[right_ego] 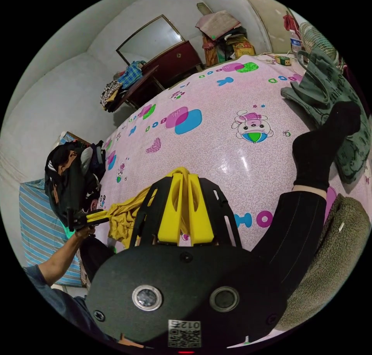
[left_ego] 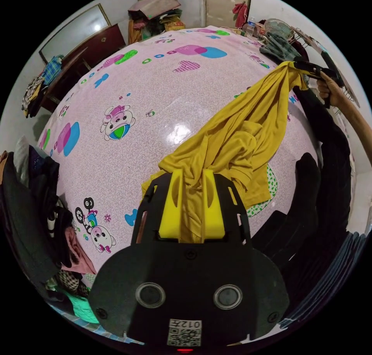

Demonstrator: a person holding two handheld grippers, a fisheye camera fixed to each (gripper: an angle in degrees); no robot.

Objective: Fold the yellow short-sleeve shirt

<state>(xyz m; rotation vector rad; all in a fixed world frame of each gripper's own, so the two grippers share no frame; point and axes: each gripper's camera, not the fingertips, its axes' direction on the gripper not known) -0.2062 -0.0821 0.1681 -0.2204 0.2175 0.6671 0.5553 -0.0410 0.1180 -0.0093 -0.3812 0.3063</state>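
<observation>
Shirt [left_ego: 236, 137] stretched between both grippers

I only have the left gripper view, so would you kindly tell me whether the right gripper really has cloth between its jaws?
Observer: Yes. In the right gripper view the right gripper has its yellow jaws closed on a fold of the yellow shirt.
Operator: Thank you. What lies beyond it on the bed?
Observer: A grey-green garment lies spread at the bed's far edge, beside the person's raised foot in a black sock.
Operator: And the left gripper from that side?
Observer: The left gripper is pinching the shirt's other end, held in the person's hand.
</observation>
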